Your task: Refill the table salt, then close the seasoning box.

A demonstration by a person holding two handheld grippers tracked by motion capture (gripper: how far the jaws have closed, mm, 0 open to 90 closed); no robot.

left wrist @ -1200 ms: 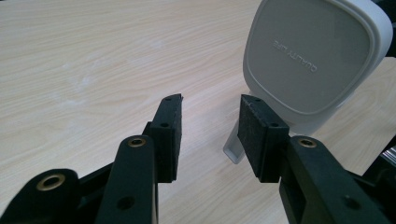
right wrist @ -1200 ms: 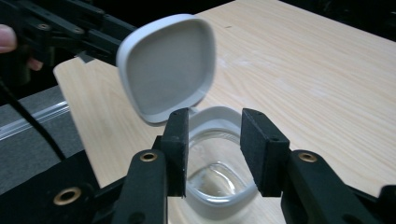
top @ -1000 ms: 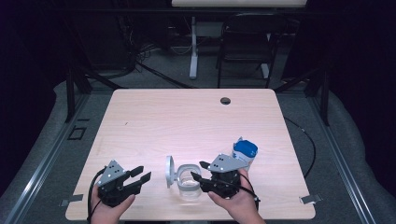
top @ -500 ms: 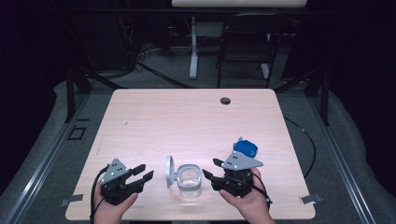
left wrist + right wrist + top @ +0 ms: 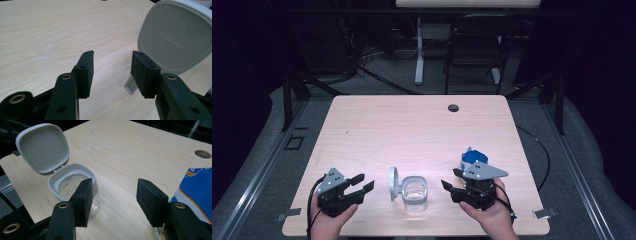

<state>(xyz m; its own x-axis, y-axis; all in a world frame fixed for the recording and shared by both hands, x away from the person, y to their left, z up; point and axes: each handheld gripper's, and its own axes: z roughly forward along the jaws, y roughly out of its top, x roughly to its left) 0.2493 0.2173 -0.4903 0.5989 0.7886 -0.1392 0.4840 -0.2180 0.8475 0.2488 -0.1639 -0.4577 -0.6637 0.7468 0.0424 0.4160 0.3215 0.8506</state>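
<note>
A clear glass jar (image 5: 414, 194) with a grey collar stands near the table's front edge, its grey hinged lid (image 5: 393, 183) swung up on its left side. My left gripper (image 5: 363, 182) rests left of the lid, open, jaws just widened, nothing between them. In the left gripper view the gripper (image 5: 112, 65) faces the lid's outer face (image 5: 175, 37). My right gripper (image 5: 451, 178) sits right of the jar, apart from it, open and just widened, empty. The right gripper view has the gripper (image 5: 113, 195) with the jar (image 5: 72, 185) and lid (image 5: 42, 147) beyond its left jaw.
A blue and white carton (image 5: 474, 156) stands just behind my right gripper, close to its right jaw (image 5: 197, 190). The wooden table (image 5: 412, 130) has a round cable hole (image 5: 453, 107) at the far right. A chair and desk legs stand beyond the table.
My right gripper has drawn back to the right, away from the jar, with its jaws wider. The left gripper stayed put and its jaws spread. The jar and lid have not moved.
</note>
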